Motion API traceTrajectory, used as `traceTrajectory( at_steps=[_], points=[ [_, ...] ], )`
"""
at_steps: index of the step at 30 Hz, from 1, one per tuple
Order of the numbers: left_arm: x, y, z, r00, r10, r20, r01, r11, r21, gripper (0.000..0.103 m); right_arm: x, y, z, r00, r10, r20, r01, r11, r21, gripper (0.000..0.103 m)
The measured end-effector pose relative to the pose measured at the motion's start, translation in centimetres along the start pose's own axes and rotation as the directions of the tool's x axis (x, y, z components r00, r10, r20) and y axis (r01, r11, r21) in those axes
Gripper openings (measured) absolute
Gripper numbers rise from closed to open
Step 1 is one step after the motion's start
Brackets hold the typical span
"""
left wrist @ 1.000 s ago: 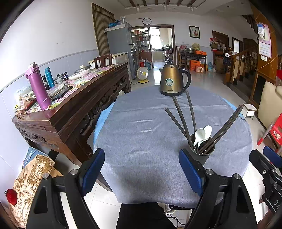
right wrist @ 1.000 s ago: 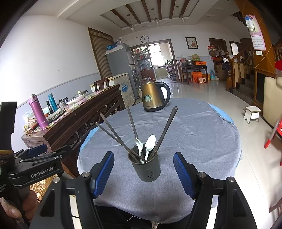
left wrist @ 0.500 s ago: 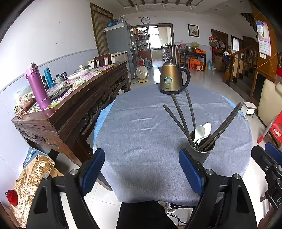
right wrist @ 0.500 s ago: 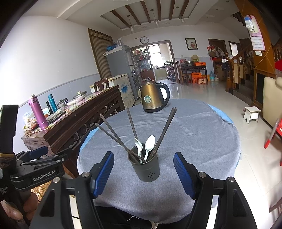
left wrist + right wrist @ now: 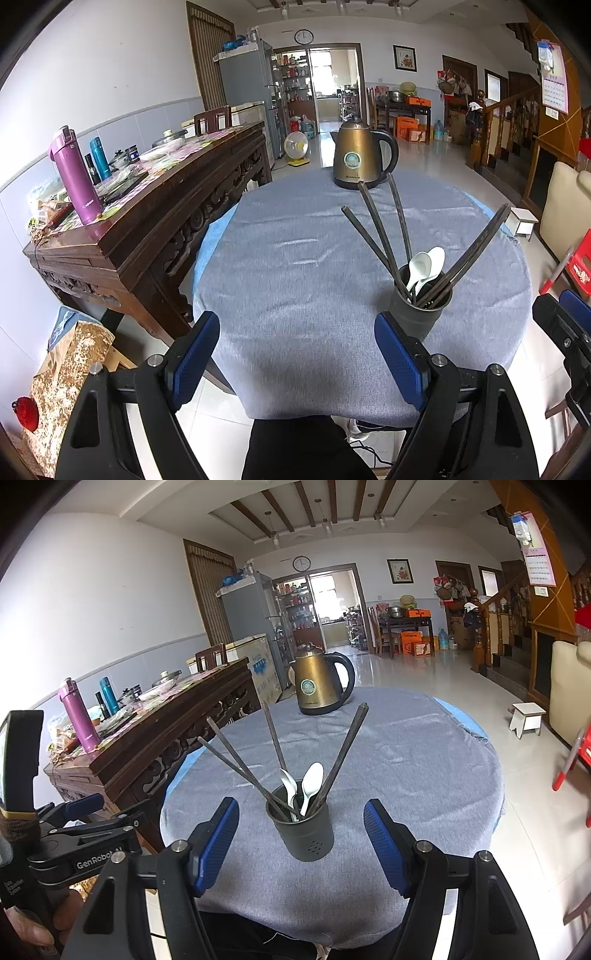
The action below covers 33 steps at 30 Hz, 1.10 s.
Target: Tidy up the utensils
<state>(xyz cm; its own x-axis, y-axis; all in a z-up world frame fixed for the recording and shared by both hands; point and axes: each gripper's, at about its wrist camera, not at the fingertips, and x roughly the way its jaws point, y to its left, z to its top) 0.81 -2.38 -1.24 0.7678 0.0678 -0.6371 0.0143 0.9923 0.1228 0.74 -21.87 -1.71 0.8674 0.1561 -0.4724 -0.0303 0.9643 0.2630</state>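
A round grey-clothed table [image 5: 424, 775] carries a utensil holder [image 5: 303, 830] and kettle [image 5: 319, 688]; both tools gape wide, empty.

Utensil holder [image 5: 303, 834] between open tool [image 5: 301, 843]

Home dining room: kettle [image 5: 360, 157], fridge [image 5: 245, 83]

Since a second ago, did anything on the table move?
No. The cup with its chopsticks and spoons stayed put, and so did the kettle. Both hand-held grippers, left and right, stayed open and empty.
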Motion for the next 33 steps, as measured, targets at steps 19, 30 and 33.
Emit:
traceTrajectory(
  at_steps=[19, 30, 33],
  points=[
    [0.36, -0.13, -0.35, 1.000, 0.001, -0.010, -0.001, 1.000, -0.001, 0.086, 0.06, -0.05, -0.08, 1.000, 0.001, -0.003, -0.001, 1.000, 0.000, 0.074],
    [0.69, -0.19, -0.52, 1.000, 0.000, -0.019, 0.000, 1.000, -0.002, 0.086, 0.50, 0.07, -0.48, 1.000, 0.003, -0.012, -0.003, 1.000, -0.004, 0.074],
    [0.78, -0.07, -0.49, 1.000, -0.001, -0.019, 0.001, 1.000, -0.002, 0.086, 0.56, 0.10, -0.48, 1.000, 0.003, -0.011, -0.003, 1.000, -0.006, 0.074]
  ],
)
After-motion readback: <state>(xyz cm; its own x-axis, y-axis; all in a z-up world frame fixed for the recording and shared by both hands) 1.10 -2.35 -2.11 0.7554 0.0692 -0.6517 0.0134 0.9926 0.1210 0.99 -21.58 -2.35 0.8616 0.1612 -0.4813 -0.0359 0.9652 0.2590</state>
